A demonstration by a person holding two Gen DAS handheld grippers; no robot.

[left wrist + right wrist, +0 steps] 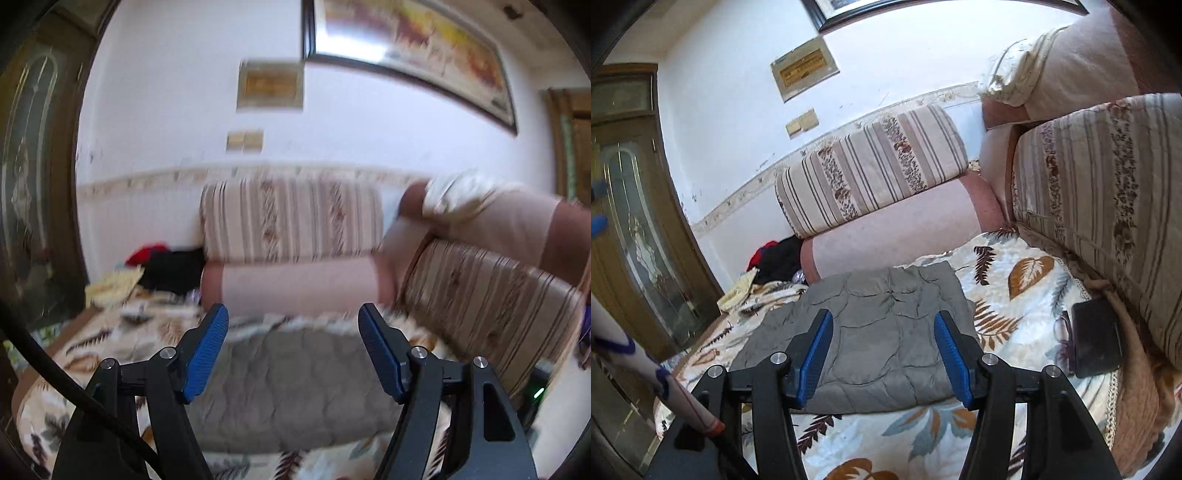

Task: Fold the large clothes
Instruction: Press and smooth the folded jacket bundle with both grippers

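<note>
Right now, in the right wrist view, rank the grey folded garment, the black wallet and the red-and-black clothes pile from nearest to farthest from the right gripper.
1. Grey folded garment, directly under the right gripper.
2. Black wallet, off right beside the cushion.
3. Red-and-black clothes pile, far left by the wall.

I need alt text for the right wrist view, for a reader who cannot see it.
A folded grey quilted garment lies flat on a leaf-patterned bedcover, seen between the open, empty blue-padded right gripper. Striped cushions line the white wall behind, and a dark case lies at right.

left hand-held gripper (pixel 293 317) agape, right hand-held gripper (pixel 882 321) agape
</note>
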